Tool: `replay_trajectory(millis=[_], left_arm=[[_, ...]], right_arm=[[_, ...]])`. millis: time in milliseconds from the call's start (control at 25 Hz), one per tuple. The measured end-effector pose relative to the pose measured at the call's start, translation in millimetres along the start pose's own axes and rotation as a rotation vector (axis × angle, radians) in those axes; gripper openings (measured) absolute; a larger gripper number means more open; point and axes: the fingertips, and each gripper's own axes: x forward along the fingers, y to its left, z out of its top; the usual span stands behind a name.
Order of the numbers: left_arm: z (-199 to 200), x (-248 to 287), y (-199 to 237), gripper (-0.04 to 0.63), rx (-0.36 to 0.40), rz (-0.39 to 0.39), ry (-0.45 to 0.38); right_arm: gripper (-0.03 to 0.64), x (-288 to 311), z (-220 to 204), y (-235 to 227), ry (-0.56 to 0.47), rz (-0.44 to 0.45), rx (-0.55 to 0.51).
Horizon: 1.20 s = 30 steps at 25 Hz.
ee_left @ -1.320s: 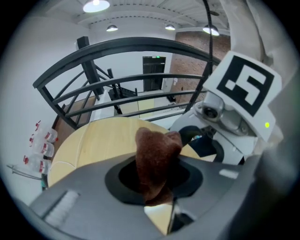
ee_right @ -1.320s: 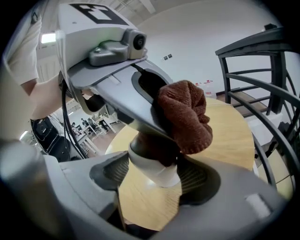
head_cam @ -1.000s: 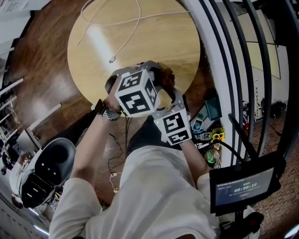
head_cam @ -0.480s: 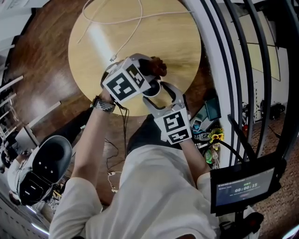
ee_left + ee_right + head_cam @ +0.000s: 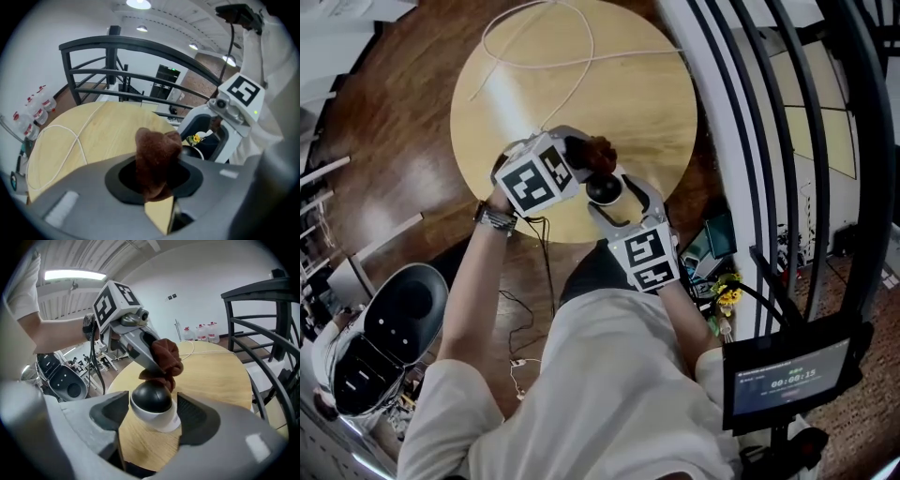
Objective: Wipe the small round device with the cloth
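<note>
- Device point(image 5: 152, 404) sits clamped between the right gripper's point(image 5: 151, 414) jaws, dome facing the cloth point(image 5: 165, 357).
- Left gripper point(image 5: 157, 180) pinches the soft cloth, which appears to touch the dome's far side.
- Likely light and rigid, with a glossy, slippery dome; hold the white base.

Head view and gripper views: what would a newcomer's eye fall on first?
The small round device with a black dome and white base, clamped in the right gripper over the near part of the round light-wood table. Just above its dome hangs the bunched brown cloth, pinched in the left gripper. Farther back a thin white cable loops across the tabletop.
</note>
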Motion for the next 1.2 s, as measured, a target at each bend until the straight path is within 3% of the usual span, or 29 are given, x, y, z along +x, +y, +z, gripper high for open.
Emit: replay_trajectory(millis=[160, 360, 560, 720, 1000, 1200], left_arm=[[14.8, 10.7, -20.9, 0.106, 0.056, -0.09, 0.08], [20.9, 19.6, -33.5, 0.106, 0.064, -0.186, 0.144], [21.3, 25.9, -12.8, 0.104, 0.105, -0.269, 0.222], [21.2, 30.4, -15.9, 0.103, 0.112, -0.385, 0.255], [21.1, 39.1, -19.3, 0.101, 0.156, -0.441, 0.297], [17.3, 45.3, -14.7, 0.1, 0.168, -0.425, 0.317]], right_arm=[[0.322, -11.3, 4.3, 4.4, 0.043, -0.004, -0.018], [0.322, -24.1, -2.7, 3.1, 0.04, 0.015, 0.028], [0.322, -20.7, 8.2, -3.2, 0.035, 0.03, 0.044], [0.322, -22.1, 12.5, -0.7, 0.054, 0.041, 0.049], [0.324, -25.3, 12.0, 1.0, 0.062, 0.05, 0.052], [0.324, -21.6, 14.7, 3.8, 0.073, 0.047, 0.051]])
